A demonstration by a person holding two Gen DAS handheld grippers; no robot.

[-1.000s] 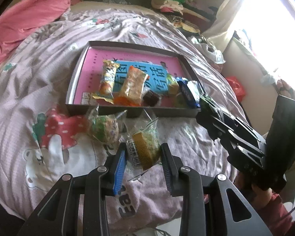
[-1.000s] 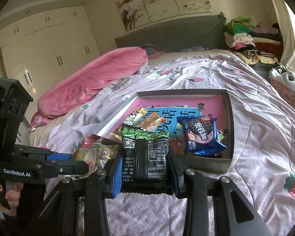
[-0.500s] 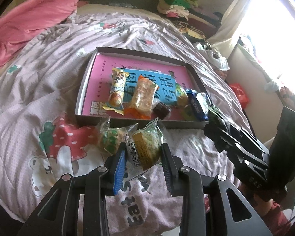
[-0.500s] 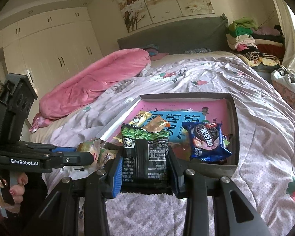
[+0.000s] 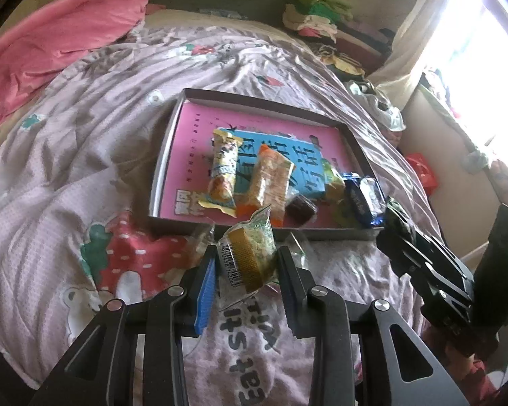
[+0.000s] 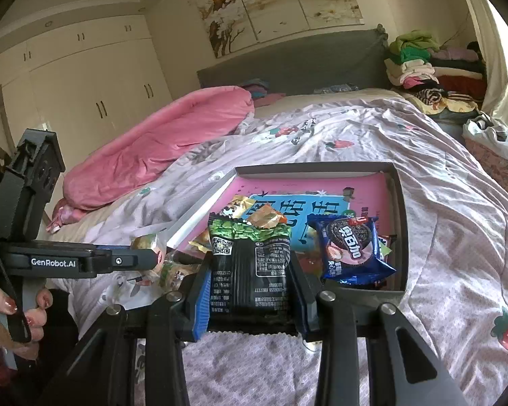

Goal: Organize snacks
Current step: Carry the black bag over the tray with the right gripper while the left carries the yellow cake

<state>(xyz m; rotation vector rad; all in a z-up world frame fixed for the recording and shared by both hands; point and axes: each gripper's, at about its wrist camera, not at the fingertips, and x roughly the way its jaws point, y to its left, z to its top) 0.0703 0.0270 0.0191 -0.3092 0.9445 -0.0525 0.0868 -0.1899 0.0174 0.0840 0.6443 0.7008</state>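
Left wrist view alone shows the left gripper (image 5: 245,264) jaws clamping a clear-wrapped yellow cake (image 5: 249,253) above the bed (image 5: 67,155), just short of the box (image 5: 260,233); right gripper (image 6: 250,280) jaws grip a black packet (image 6: 252,270), long axis boxward.

A lived-in home bedroom.
We see a bed (image 6: 338,128) under a strawberry-print quilt (image 5: 84,142), a pink duvet (image 6: 159,145), built-in wardrobes (image 6: 84,94), a flower painting (image 6: 274,3) above the grey headboard (image 6: 294,64), and stacked folded clothes (image 6: 423,67).
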